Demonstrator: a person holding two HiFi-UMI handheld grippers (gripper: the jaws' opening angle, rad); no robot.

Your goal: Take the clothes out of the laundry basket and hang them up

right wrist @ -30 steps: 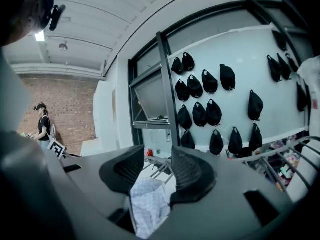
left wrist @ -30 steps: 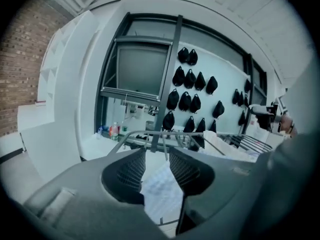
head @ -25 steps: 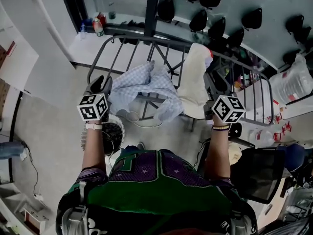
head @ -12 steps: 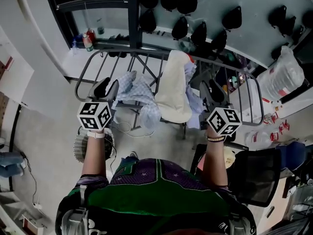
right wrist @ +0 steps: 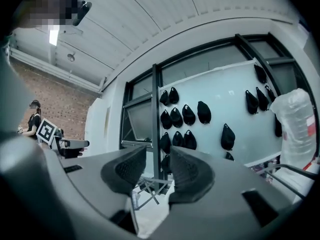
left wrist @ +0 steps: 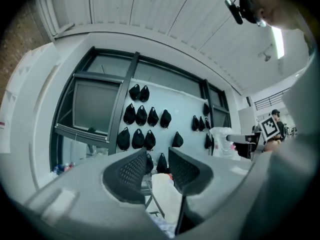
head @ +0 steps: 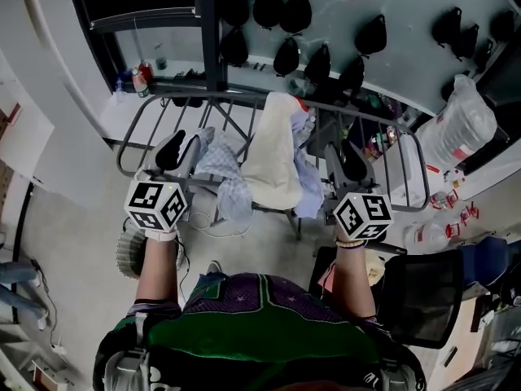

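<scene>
Standing ahead of the person: drying rack (head: 134,133), metal, rails running left to right across the head view.

Item 1. Checked garment (head: 226,173): pale blue, bunched, draped over the rack's near rails. Its long axis hangs down toward the floor. It lies between the two grippers, left of centre.

Item 2. Cream garment (head: 273,157): draped over the rack just right of item 1 and touching it. Its long axis runs from the far rail toward the person. A pale blue fold (head: 310,187) shows at its right edge; whether it belongs to item 1 cannot be told.

Item 3. Laundry basket (head: 128,255): on the floor, low at left, largely hidden by the left forearm. Contents not visible.

Item 4. Left gripper (head: 186,145): held level at the rack's left part. Jaws are partly apart and have just been closing, with nothing between the pads. The cream garment shows beyond the gap, checked cloth beneath it. The tips are just beside item 1's left edge; contact cannot be told.

Item 5. Right gripper (head: 343,160): held level, right of the cream garment. Jaws are partly apart and have likewise just been closing. They are empty, with only rack bars beyond the gap.

Judgement: the checked garment lies right of and slightly below the left jaws, so the left hand is nearer. Spreading it along the rail would likely start there. The right gripper would have to reach past the cream garment.
</scene>
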